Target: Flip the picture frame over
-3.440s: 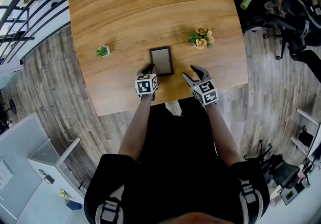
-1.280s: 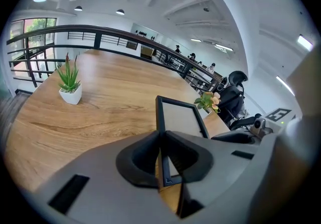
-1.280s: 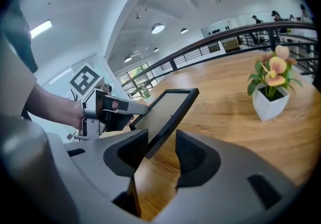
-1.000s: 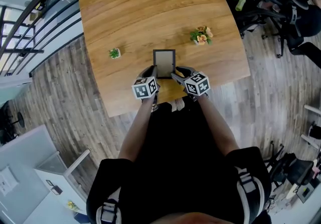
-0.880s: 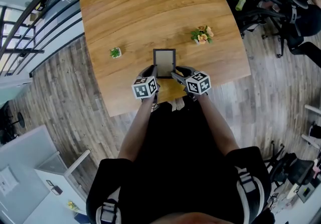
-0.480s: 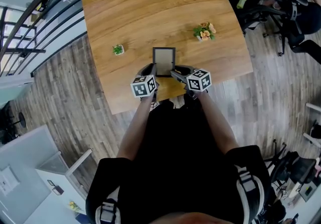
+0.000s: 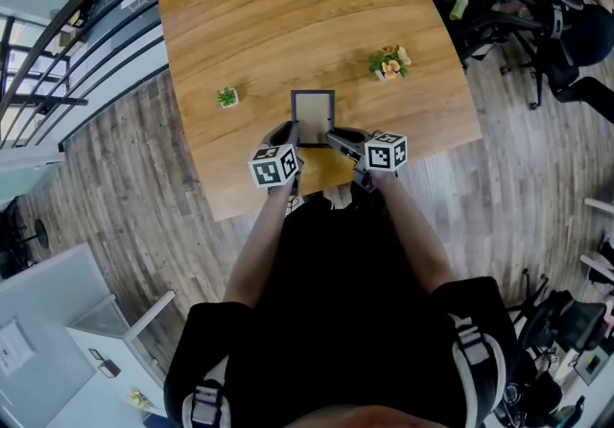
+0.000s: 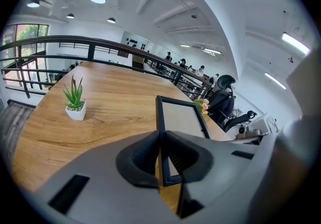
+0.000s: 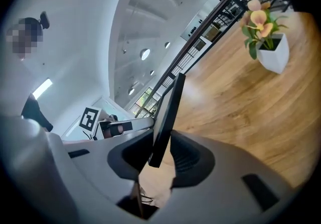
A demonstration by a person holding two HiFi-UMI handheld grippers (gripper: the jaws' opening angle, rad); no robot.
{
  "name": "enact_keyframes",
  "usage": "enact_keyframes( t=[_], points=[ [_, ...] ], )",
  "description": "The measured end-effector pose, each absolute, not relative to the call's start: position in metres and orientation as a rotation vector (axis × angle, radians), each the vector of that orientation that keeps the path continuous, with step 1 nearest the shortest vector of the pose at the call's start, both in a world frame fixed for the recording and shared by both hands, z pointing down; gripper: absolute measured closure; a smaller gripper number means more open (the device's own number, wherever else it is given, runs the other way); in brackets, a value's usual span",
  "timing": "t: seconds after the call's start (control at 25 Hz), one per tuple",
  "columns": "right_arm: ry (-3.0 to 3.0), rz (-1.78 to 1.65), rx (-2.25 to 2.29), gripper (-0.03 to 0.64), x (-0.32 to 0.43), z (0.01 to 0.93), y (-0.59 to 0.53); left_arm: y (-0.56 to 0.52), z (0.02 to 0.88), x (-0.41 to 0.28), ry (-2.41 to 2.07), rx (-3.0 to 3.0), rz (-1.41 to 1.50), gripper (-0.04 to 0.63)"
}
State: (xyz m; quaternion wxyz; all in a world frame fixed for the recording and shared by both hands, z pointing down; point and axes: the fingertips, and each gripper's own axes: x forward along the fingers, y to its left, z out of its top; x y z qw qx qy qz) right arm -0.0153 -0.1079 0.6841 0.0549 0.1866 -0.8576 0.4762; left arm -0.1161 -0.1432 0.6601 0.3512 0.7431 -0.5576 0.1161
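Head view, centre: the picture frame (image 7: 313, 117) is raised off the table (image 7: 288, 13), my left claw (image 7: 287, 136) clamped on its lower left edge. My right claw (image 7: 337, 139) has just been closing and now pinches the right edge, so I judge the flip can begin.

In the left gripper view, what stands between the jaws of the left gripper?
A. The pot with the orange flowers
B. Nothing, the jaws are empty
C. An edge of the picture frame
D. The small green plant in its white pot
C: the left gripper is closed on an edge of the picture frame, while the green plant stands apart on the table.
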Motion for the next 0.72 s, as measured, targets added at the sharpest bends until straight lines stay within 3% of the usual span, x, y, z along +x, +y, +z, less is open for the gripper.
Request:
enact_keyframes(
  t=[0.72],
  points=[
    [-2.628,1.615,0.582,0.548,-0.006,0.664,-0.11,-0.145,0.658,-0.106,-1.433,1.989,0.33,0.537]
  ],
)
